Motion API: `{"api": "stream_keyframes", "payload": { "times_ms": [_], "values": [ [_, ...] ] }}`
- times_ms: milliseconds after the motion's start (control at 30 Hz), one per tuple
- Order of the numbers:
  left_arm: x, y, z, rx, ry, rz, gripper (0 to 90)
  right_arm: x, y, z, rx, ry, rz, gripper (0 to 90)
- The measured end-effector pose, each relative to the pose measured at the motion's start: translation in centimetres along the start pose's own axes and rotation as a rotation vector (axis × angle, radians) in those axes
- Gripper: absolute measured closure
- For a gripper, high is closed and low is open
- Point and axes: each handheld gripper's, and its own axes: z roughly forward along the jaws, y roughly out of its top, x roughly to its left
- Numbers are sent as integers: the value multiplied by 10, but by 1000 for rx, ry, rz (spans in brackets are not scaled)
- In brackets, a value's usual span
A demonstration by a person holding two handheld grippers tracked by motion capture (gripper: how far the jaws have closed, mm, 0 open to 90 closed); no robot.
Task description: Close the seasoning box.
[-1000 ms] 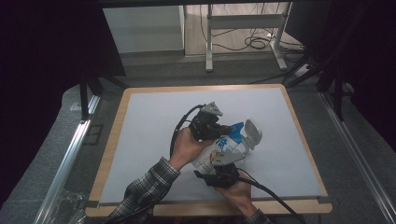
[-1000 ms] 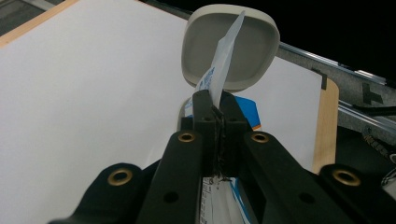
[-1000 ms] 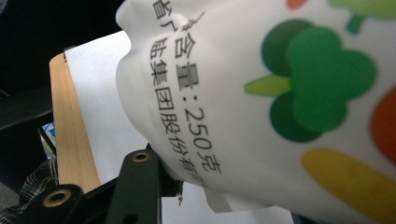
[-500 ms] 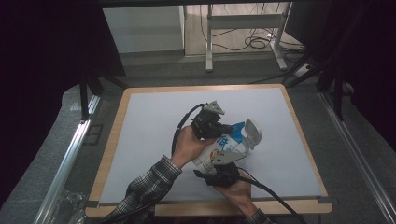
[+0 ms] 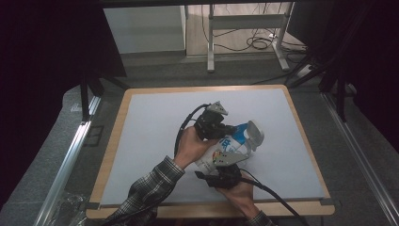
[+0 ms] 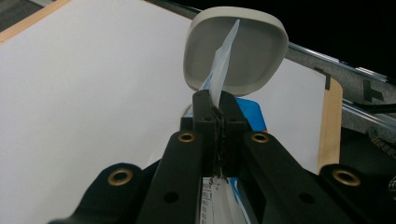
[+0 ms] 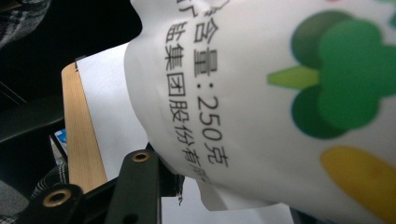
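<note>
White printed plastic pouch [image 5: 229, 147] with grey flat-oval cap [image 5: 254, 134], held above white tabletop [image 5: 141, 136], right of centre; left claw [image 6: 215, 108] clamped on pouch edge; right claw [image 5: 225, 162] at near end, state indiscernible.

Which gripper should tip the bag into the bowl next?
Probably the left gripper. Its jaws are shut on the bag's thin edge right in front of the grey bowl. The right gripper grips the bag lower, nearer the person.
</note>
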Motion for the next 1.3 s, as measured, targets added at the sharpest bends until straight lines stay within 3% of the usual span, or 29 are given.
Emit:
{"api": "stream_keyframes", "payload": {
  "times_ms": [1300],
  "values": [
    [3, 7, 7, 41, -2, 5, 886, 3, 5, -6, -44, 46, 22, 586]
  ]
}}
